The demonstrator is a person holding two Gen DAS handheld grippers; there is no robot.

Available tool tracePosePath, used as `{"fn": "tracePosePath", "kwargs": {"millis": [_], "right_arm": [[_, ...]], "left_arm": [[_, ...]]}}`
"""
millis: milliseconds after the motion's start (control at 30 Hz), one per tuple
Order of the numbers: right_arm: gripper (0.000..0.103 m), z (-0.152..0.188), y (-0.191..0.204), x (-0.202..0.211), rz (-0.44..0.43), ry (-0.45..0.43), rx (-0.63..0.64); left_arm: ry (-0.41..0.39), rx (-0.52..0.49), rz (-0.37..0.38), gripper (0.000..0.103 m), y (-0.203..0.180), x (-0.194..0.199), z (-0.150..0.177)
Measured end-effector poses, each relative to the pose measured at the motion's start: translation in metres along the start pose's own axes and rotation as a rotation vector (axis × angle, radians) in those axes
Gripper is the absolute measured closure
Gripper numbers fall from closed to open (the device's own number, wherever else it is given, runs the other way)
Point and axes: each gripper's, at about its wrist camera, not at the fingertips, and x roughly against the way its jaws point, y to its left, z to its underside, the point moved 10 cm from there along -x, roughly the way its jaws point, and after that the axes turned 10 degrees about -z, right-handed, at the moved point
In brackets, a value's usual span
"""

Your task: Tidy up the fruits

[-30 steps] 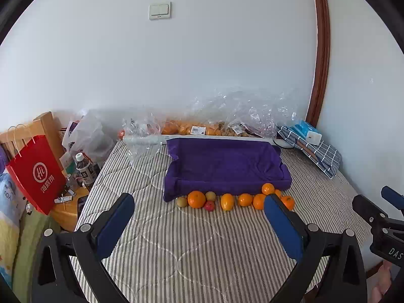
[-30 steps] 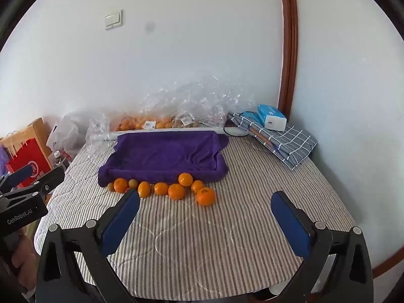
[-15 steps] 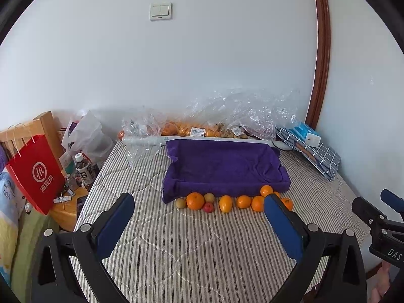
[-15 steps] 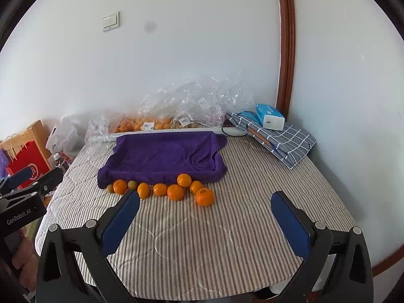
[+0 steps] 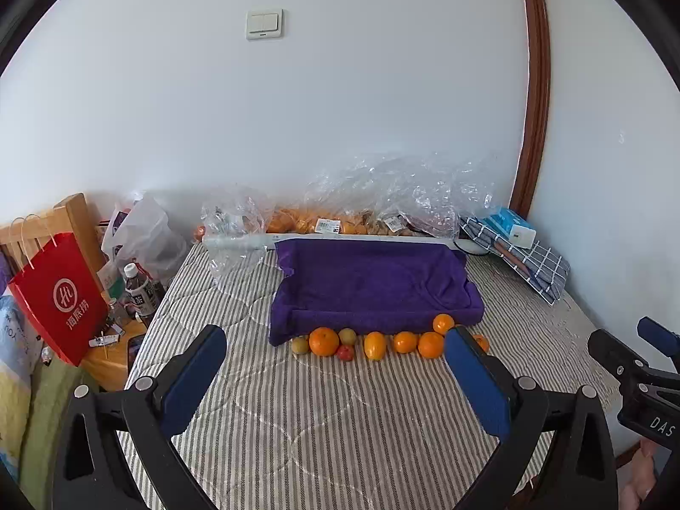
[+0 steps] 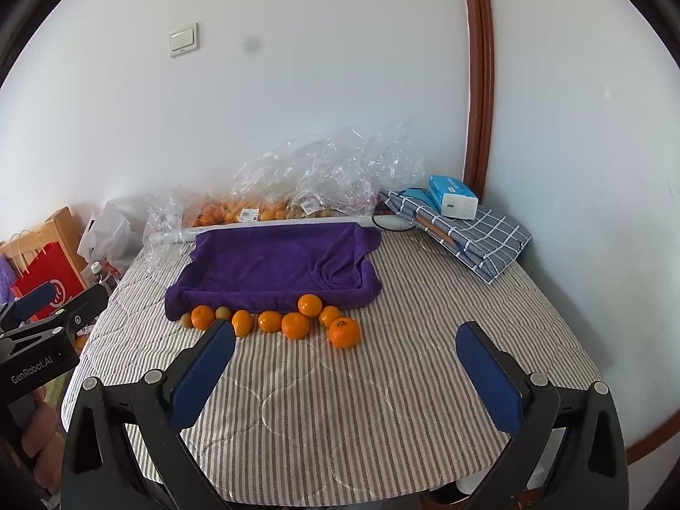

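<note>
A row of several oranges [image 5: 324, 341] with two small greenish fruits [image 5: 300, 345] and a small red one [image 5: 345, 352] lies on the striped table [image 5: 323, 425], along the front of a tray draped in a purple towel [image 5: 374, 284]. The same oranges [image 6: 295, 325] and towel tray [image 6: 276, 263] show in the right wrist view. My left gripper [image 5: 335, 376] is open and empty, well short of the fruit. My right gripper [image 6: 345, 372] is open and empty, nearest the right-end orange [image 6: 344, 332].
Clear plastic bags of fruit [image 5: 382, 208] lie against the back wall. A folded checked cloth [image 6: 471, 233] with a blue tissue pack [image 6: 452, 196] sits at the back right. A red paper bag [image 5: 59, 297] and bottles [image 5: 138, 289] stand left of the table.
Both grippers have drifted slightly; the fruit row and tray sit a little lower and nearer in both views. Nothing was grasped or moved.
</note>
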Motion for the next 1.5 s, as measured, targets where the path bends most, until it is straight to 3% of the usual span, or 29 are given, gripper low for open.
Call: {"fn": "tracePosePath", "kwargs": {"millis": [1500], "right_arm": [[0.000, -0.0016, 0.0026, 0.0028, 0.004, -0.011, 0.011]], "left_arm": [[-0.014, 0.014, 0.027, 0.000, 0.0050, 0.0006, -0.0005]]}}
